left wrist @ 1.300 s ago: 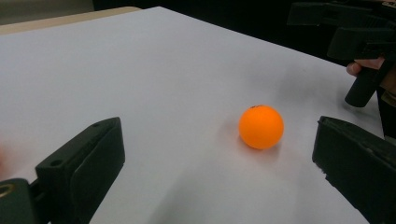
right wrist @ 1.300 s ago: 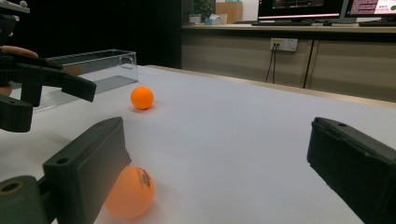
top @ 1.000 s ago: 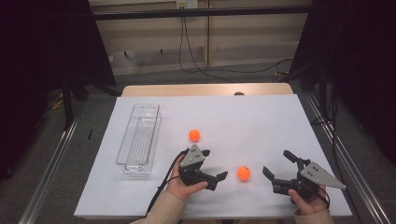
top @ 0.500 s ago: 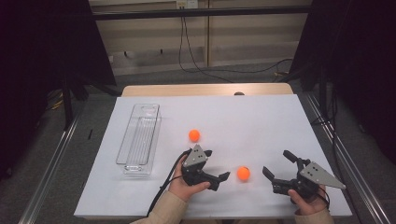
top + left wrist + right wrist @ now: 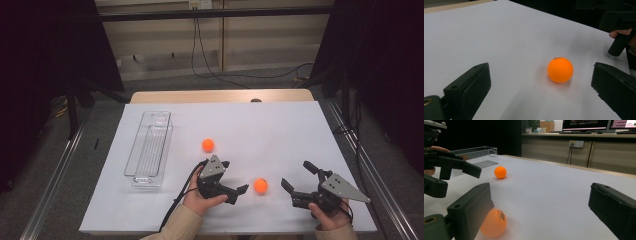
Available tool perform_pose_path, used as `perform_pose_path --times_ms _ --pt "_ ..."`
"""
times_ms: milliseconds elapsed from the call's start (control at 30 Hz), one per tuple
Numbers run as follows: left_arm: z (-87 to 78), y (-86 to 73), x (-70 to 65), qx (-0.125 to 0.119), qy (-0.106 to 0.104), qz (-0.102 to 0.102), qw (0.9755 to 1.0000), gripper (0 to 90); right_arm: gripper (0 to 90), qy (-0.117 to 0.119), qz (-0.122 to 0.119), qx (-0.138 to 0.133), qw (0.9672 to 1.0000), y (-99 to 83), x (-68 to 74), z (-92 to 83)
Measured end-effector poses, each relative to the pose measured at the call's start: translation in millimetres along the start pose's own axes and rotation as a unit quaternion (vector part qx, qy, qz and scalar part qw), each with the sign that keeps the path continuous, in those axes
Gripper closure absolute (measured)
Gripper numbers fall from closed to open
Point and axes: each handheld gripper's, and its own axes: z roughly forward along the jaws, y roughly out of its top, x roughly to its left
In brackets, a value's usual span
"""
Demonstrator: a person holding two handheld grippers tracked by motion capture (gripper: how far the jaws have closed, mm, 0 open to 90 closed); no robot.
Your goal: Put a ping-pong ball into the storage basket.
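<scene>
Jaws of the left gripper [image 5: 541, 82] are spread wide, nothing held; the near ball [image 5: 560, 69] sits on the white table [image 5: 280, 130] between them, closer to one jaw. Right gripper [image 5: 299, 184] jaws are also wide and empty, just beside the ball. Ball is judged light, hard, smooth, prone to rolling; it should be pinched across the middle. A second ball [image 5: 208, 145] lies farther off, near the clear tray [image 5: 148, 145].

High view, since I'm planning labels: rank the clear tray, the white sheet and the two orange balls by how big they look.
1. white sheet
2. clear tray
3. The far ball and near ball look alike, so no ranking between them.
</scene>
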Motion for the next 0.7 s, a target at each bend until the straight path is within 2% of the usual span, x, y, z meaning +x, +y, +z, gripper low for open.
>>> perform_pose_path --times_ms 367,700 --pt "5.9 0.3 -1.7 0.009 -0.003 -0.006 0.9999 2.1 4.0 0.002 0.0 -0.001 1.0 0.1 0.1 0.0" --pt "12.3 1.3 -5.5 0.026 -0.013 -0.001 0.9996 3.0 4.0 0.002 0.001 0.0 1.0 0.1 0.1 0.1"
